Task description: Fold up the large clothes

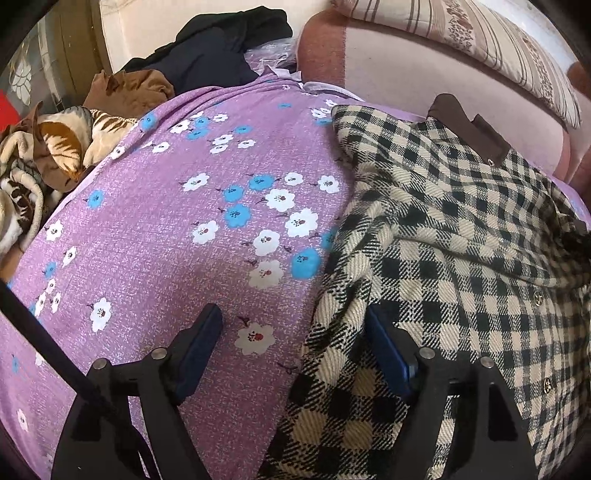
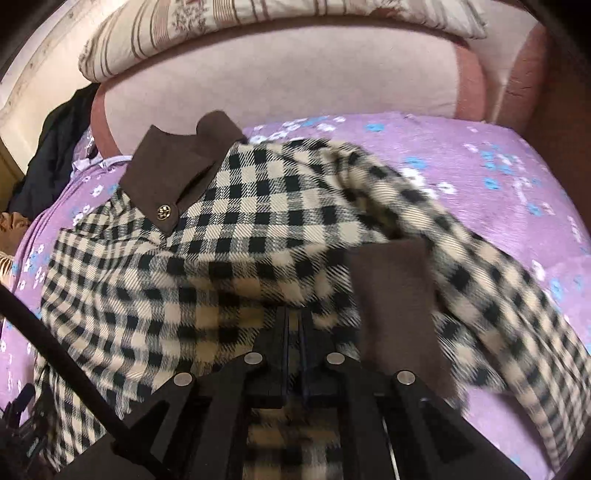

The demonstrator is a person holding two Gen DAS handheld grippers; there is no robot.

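Observation:
A black-and-cream checked coat (image 1: 461,258) with a brown collar (image 1: 469,125) and gold buttons lies on the purple flowered bedsheet (image 1: 166,240). My left gripper (image 1: 295,336) is open and low over the coat's left edge, one finger over the sheet and one over the checked cloth. In the right wrist view the coat (image 2: 221,240) fills the middle, collar (image 2: 177,166) at the far end. My right gripper (image 2: 293,325) is shut on the coat's checked cloth, and a sleeve with a brown cuff (image 2: 399,306) hangs lifted and blurred to its right.
A pink headboard (image 2: 295,77) and a striped pillow (image 2: 258,22) stand behind the coat. Dark clothes (image 1: 221,48), a brown garment (image 1: 129,88) and a leaf-patterned blanket (image 1: 44,155) are piled at the sheet's far left.

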